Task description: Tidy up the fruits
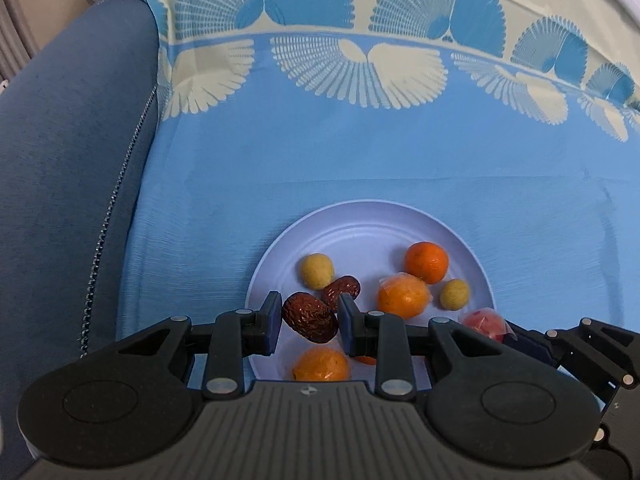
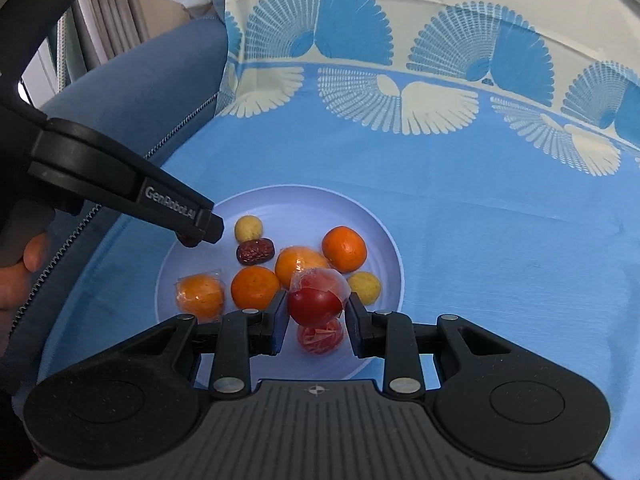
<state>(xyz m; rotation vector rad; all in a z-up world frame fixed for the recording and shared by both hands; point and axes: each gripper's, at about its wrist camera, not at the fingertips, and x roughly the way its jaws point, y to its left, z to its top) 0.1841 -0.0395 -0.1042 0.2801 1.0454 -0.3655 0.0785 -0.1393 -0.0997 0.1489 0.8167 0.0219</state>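
A pale round plate (image 2: pixel 384 236) sits on a blue tablecloth (image 2: pixel 480 220) with a cream fan pattern, and every place below is given from that plate.

The left gripper (image 1: pixel 308 320) hangs over the plate's left part, its jaws closed on a wrinkled dark red date (image 1: pixel 309 317) held between the blue pads. A second date (image 1: pixel 342 289) lies on the plate just behind it, touching a small yellow fruit (image 1: pixel 317 271).

The right gripper (image 2: pixel 318 316) is over the plate's near right part, its jaws clamped narrowly on a red fruit in clear wrap (image 2: pixel 316 302). Another wrapped red fruit (image 2: pixel 321 337) lies on the plate right beneath it.

Toward the plate's middle lie a bare orange (image 2: pixel 344 249), a wrapped orange (image 2: pixel 298 266) touching it, another bare orange (image 2: pixel 255 287) and one more wrapped orange (image 2: pixel 200 295) near the left rim. A second yellow fruit (image 2: pixel 365 287) sits at the right side.

A hand (image 2: pixel 18 276) grips the left gripper's handle, left of the plate, above a blue sofa arm (image 1: pixel 60 160).
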